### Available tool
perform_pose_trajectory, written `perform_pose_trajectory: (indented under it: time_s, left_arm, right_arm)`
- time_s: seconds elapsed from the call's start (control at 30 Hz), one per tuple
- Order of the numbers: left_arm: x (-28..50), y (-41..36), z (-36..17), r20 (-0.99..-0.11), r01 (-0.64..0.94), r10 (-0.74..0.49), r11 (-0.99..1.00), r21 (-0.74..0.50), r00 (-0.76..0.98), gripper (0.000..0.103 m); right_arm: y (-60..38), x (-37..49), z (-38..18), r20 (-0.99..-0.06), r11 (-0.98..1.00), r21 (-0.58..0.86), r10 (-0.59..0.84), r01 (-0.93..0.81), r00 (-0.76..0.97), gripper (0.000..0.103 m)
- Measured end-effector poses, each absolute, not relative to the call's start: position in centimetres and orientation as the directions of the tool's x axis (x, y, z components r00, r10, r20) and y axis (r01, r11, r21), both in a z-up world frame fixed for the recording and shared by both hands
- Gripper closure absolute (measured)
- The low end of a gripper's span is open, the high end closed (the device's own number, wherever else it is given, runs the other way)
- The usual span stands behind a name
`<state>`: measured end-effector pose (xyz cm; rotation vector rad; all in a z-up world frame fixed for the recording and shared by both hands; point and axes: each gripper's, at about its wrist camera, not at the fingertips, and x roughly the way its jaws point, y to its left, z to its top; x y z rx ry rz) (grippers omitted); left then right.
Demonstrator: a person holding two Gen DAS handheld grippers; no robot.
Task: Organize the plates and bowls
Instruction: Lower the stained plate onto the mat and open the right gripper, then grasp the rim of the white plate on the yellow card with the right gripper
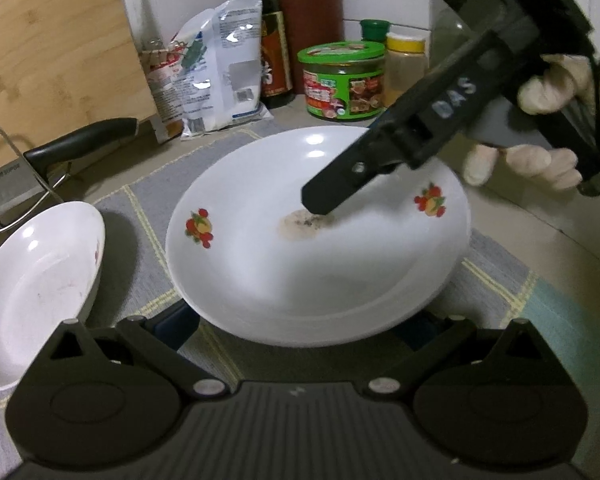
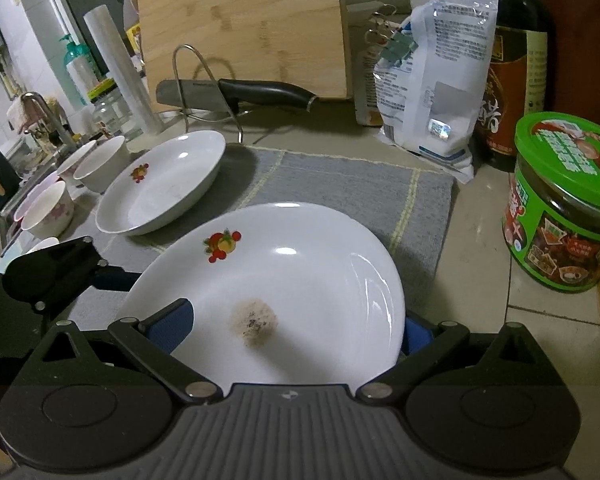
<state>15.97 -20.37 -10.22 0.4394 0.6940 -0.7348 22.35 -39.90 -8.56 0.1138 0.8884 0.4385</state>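
Note:
A white plate (image 1: 300,264) with fruit decals and a brown stain in its middle hangs tilted just above the grey mat (image 2: 340,184). My right gripper (image 2: 296,328) is shut on its rim, one blue-padded finger (image 2: 172,324) lying on top of the plate and the other below. In the left wrist view that top finger (image 1: 340,184) reaches in from the upper right. My left gripper (image 1: 296,332) stands open, with its fingers spread wide under the plate's near edge. A second decorated plate (image 2: 160,184) rests on the mat to the left. Several white bowls (image 2: 100,164) stand beyond it.
A knife (image 2: 260,92) lies on a wire rack (image 2: 192,80) in front of a bamboo cutting board (image 2: 240,20). Food bags (image 2: 432,80), a dark sauce bottle (image 2: 512,60) and a green-lidded jar (image 2: 564,200) line the back right. A tap (image 2: 44,112) and sink are at far left.

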Motion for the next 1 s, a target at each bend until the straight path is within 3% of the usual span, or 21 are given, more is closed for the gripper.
perform_pose_trajectory:
  time_s: [0.33, 0.7, 1.0]
  left_arm:
    - [13.4, -17.7, -8.1, -0.674, 0.672, -0.459, 0.736, 0.076, 0.579, 0.001]
    - [8.3, -12.4, -4.1, -0.599, 0.534, -0.429, 0.845, -0.002, 0.677, 0.001]
    - [3.9, -6.2, -3.8, -0.588, 0.483, -0.379, 0.875, 0.022, 0.714, 0.001]
  right_arm:
    - [-39.1, 20.4, -6.5, -0.731, 0.946, 0.171, 0.31, -0.276, 0.608, 0.0]
    - [-33.9, 16.6, -3.6, -0.659, 0.908, 0.237, 0.411, -0.345, 0.63, 0.0]
    - [-26.5, 13.6, -4.6, -0.685, 0.881, 0.239, 0.452, -0.409, 0.572, 0.0]
